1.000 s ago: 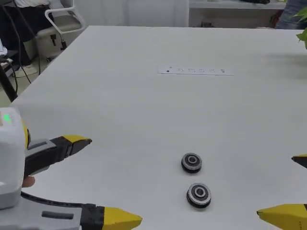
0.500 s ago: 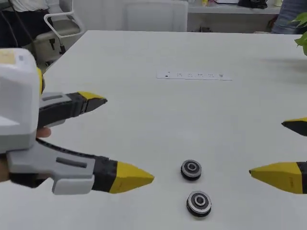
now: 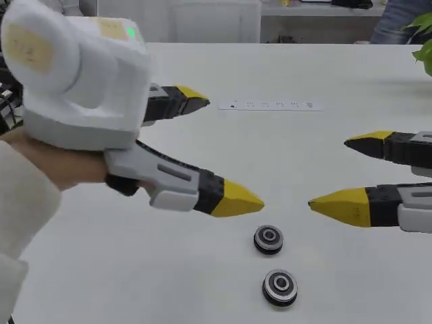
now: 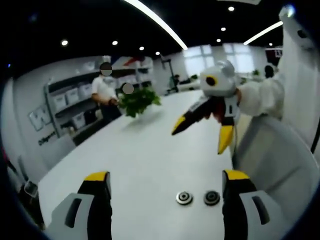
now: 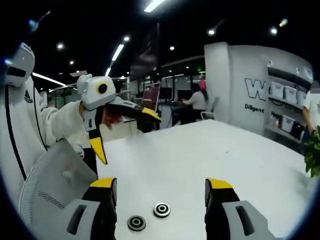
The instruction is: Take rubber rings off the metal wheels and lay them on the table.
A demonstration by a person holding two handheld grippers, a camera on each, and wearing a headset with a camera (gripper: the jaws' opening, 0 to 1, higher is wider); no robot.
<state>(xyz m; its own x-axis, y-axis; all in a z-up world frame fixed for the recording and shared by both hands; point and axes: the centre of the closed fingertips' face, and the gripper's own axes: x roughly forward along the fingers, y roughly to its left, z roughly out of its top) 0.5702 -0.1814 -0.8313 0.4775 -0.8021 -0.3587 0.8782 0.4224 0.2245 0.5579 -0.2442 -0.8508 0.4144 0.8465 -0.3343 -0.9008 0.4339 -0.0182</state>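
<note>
Two metal wheels point(image 3: 268, 239) on worktop point(image 3: 135, 270), rubber rings point(image 3: 264, 288) not yet removed.
Left tool point(image 3: 223, 150) and right tool point(image 3: 334, 172) spread, empty.

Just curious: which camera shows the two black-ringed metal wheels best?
The head view: the nearer black-ringed metal wheel and the farther one look large, hubs distinct. Both gripper views show them tiny, low between that view's yellow-tipped fingers.
</note>
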